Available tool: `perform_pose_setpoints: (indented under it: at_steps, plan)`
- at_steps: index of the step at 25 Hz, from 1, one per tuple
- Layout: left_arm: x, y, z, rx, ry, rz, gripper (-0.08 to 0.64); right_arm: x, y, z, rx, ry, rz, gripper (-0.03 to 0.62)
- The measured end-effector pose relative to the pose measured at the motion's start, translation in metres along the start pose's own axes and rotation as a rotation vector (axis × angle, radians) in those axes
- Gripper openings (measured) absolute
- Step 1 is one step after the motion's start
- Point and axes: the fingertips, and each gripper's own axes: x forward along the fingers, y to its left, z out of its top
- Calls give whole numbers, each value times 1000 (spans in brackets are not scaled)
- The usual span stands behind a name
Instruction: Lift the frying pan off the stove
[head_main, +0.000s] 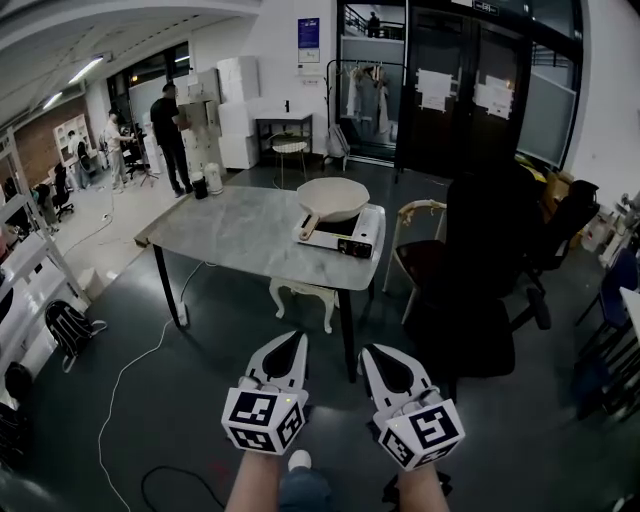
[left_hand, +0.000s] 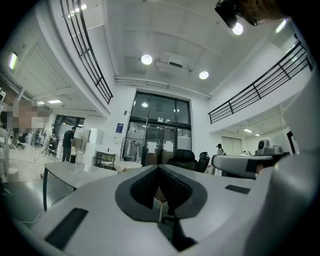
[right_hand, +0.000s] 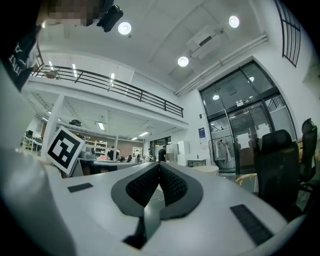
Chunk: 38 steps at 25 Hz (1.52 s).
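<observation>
A pale frying pan (head_main: 333, 199) sits on a white portable stove (head_main: 340, 231) at the right end of a grey table (head_main: 240, 233), its handle pointing toward me. Both grippers are held low, well short of the table. My left gripper (head_main: 299, 338) is shut and empty, and so is my right gripper (head_main: 364, 352) beside it. In the left gripper view the shut jaw tips (left_hand: 159, 166) point at the distant glass doors, with the pan's edge (left_hand: 131, 168) just visible. The right gripper view shows the shut tips (right_hand: 159, 164) and part of the pan (right_hand: 207, 170).
A black office chair (head_main: 490, 280) and a wooden-armed chair (head_main: 418, 250) stand right of the table. A white stool (head_main: 305, 296) sits under it. A cable (head_main: 130, 370) trails across the floor on the left. People stand far off at the back left (head_main: 170, 130).
</observation>
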Motion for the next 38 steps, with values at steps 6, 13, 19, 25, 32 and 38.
perform_pose_setpoints:
  at_steps: [6,13,19,25,32,38]
  plan:
    - [45,43,-10,-32,10,-7,11,54,-21,-17,19,18,-12,25]
    - [91,109,-13,-77,19,-4,11,124,-41,-27,62,23,-45,25]
    - [117,157,-6,-79,20,-26,11,178,-48,-27,92,10,-83,26]
    - [132,185,-8,-92,32,-23,11,208,-48,-38,103,38,-75,26]
    - [169,201,-16,-103,51,-33,12,239,-78,-51,146,55,-81,26]
    - [227,223,-27,-107,75,-34,12,283,-117,-69,220,75,-56,27]
